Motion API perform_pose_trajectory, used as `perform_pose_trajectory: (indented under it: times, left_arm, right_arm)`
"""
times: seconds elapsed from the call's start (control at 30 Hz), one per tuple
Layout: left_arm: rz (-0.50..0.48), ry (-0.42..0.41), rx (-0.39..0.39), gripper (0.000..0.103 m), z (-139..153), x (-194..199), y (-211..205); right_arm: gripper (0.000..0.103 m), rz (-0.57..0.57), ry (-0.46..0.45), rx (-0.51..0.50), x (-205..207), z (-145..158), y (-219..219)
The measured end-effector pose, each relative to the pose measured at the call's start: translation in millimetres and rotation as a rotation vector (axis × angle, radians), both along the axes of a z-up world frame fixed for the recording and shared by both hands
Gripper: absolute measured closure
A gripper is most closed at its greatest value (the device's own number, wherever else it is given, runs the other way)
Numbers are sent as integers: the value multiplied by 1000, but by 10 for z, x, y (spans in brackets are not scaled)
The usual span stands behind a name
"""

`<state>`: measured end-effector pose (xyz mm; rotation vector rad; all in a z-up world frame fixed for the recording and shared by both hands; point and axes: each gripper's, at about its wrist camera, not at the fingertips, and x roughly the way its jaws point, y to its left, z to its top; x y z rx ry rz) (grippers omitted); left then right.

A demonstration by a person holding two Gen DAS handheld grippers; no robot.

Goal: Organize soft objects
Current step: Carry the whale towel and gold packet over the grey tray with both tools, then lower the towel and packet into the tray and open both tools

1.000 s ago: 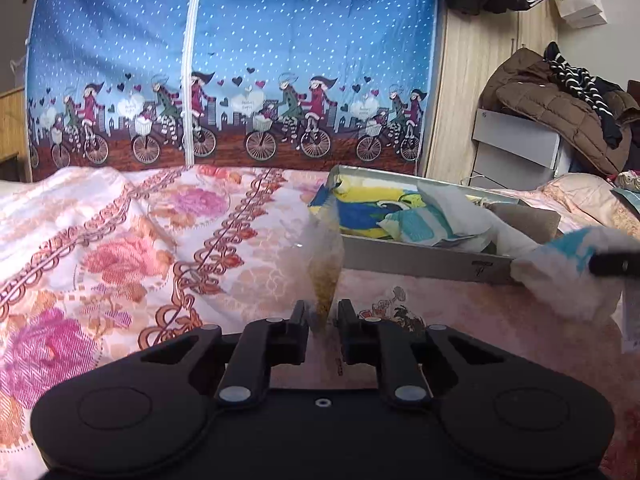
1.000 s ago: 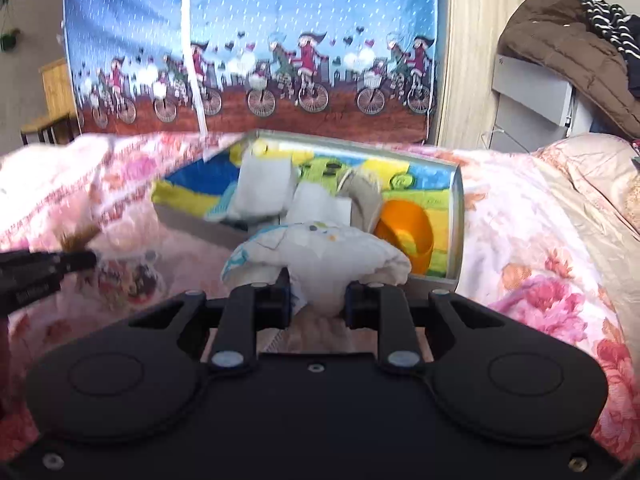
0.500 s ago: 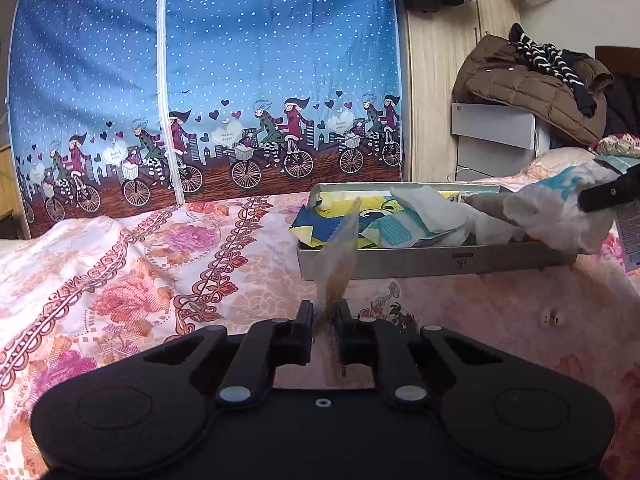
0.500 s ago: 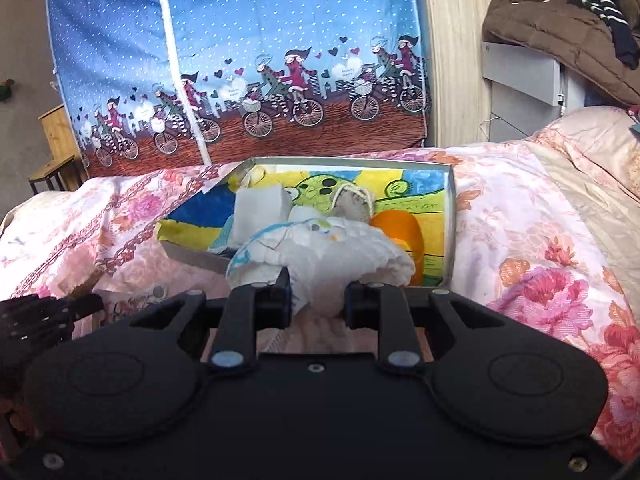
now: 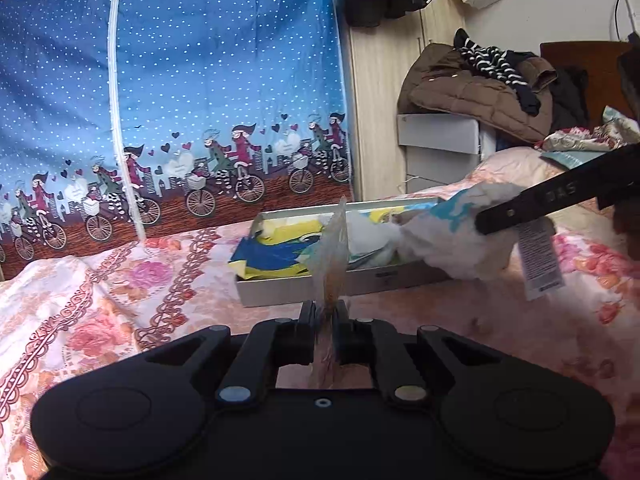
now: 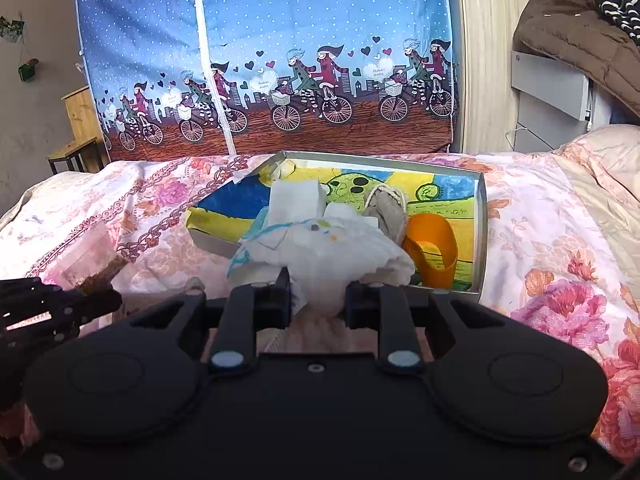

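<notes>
Left gripper (image 5: 325, 312) pinching upright clear bag (image 5: 334, 252), long axis vertical at center frame, right gripper (image 6: 316, 290) clamping white diaper (image 6: 320, 252), lying crosswise before tray (image 6: 482, 216)

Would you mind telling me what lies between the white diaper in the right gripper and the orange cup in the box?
Nothing separate: in the right wrist view the diaper overlaps the orange cup in the box.

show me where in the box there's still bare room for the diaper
The box shows bare printed floor along its far wall and in the right corner, behind the orange piece. The near left is crowded with white pads and a grey pouch.
</notes>
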<state>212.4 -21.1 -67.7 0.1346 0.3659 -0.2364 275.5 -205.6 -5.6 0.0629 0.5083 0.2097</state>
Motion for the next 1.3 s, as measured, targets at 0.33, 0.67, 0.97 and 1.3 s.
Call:
perform_pose_trajectory:
  times: [0.33, 0.67, 0.97, 1.3]
  left_arm:
    - [-40, -24, -43, 95, 214, -135, -259]
    - [21, 2, -169, 95, 350, 935, -310]
    - [89, 77, -166, 94, 260, 2005, -434]
    - [67, 183, -91, 92, -163, 2335, -705]
  right_arm:
    - [87, -26, -61, 2, -31, 125, -107]
    - [86, -75, -301, -84, 204, 21, -90]
    - [86, -145, -371, -151, 713, -260, -166]
    - [79, -172, -244, -88, 986, -566, -266]
